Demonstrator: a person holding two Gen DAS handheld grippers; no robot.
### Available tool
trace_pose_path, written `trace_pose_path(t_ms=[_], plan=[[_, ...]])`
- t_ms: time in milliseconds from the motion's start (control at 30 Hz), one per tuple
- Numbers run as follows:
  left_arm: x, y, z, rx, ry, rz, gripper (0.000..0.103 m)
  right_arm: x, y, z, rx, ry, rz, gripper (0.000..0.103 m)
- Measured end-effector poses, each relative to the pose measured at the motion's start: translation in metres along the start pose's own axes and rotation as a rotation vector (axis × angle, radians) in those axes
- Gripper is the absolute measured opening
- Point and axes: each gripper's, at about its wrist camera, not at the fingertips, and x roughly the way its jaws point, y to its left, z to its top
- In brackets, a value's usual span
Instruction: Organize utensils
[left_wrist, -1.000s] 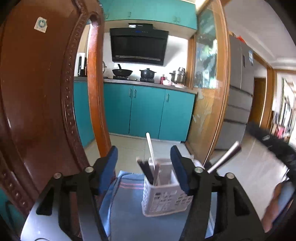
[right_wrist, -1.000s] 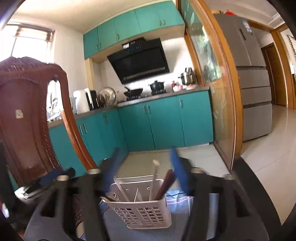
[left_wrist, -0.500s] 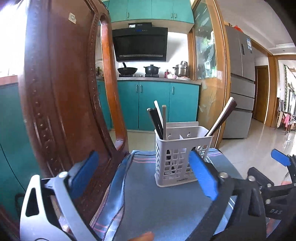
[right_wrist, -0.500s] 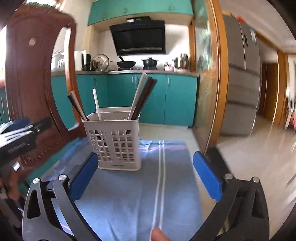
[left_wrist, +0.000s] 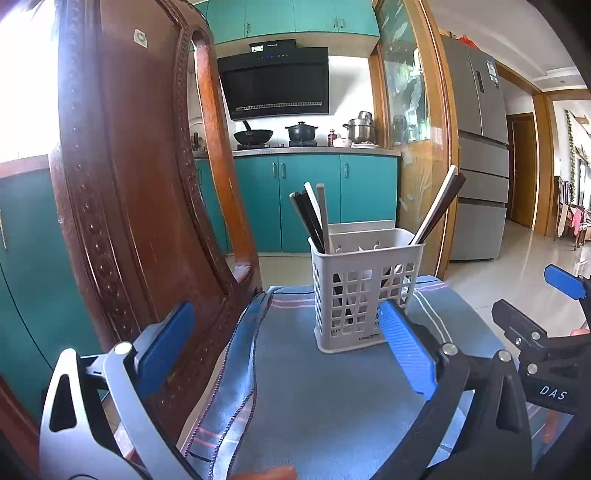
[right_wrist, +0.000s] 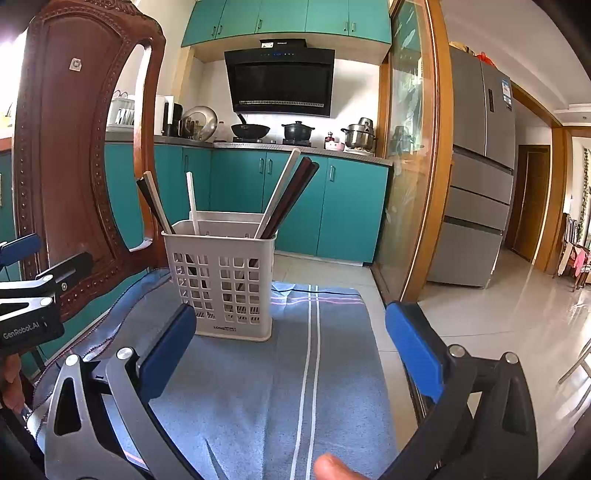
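Blue-padded left tongs (left_wrist: 284, 354) and right tongs (right_wrist: 290, 356) just opened wide, empty, angled slightly down toward utensil basket (right_wrist: 221, 284)

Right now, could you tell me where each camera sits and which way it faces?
Left wrist: on the left gripper, jaws open, facing the white utensil basket on the blue cloth; the right gripper shows at right.
Right wrist: on the right gripper, jaws open, facing the same basket; the left gripper shows at left.
Shared: basket, cloth, wooden chair back.
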Motion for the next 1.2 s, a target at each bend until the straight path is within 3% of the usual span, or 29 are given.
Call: trace_pose_path(t_ms=[1200], plan=[[0.009,-0.005,-0.006,0.009,0.039,-0.011,0.099,0.004,0.002,-0.002,0.015,0.006,-0.002,0.100]])
